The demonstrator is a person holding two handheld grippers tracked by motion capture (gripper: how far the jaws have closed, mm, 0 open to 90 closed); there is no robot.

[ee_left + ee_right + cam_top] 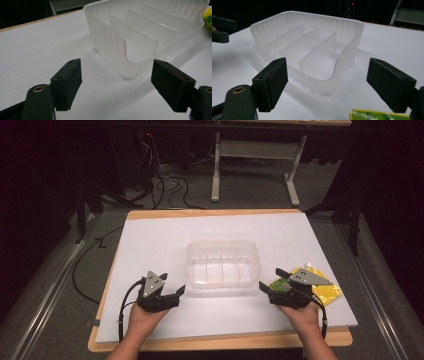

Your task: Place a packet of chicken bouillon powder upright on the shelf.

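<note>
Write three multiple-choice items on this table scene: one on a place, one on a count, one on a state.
1. Where does the yellow and green packet lie?
A. inside the bin
B. on the white table, under the right gripper
C. on the floor

2. How many upright dividers stand inside the translucent plastic bin?
A. one
B. three
C. six

3. How do the left gripper jaws stand?
A. apart, holding nothing
C. shut on the bin wall
B. shut on the packet

Key: 1 B, the high view shows the packet on the table to the right of the bin; 2 B, both gripper views show three panels; 3 A, bare table shows between the jaws.
</note>
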